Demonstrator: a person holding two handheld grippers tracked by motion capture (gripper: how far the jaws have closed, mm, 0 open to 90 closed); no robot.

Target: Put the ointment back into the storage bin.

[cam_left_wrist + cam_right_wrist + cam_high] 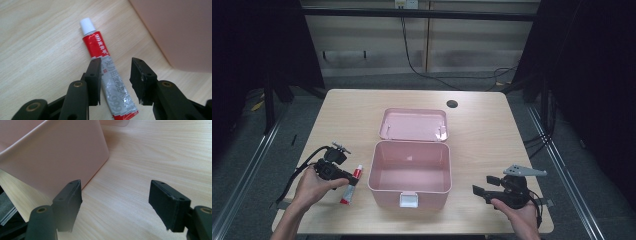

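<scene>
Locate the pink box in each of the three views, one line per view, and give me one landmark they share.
High view: the pink box sits open at table centre, between the two grippers.
Left gripper view: its pink wall takes the upper right corner, right of the red tube.
Right gripper view: its wall takes the upper left, beyond the left jaw.
Shared landmark: the light wooden table.

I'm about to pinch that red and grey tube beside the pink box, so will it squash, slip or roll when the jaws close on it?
The tube looks like thin, crinkled foil, so it will probably dent under the left gripper. Its tail is crimped flat, so it likely won't roll. It seems small and light, so it may skid on the smooth table.
</scene>
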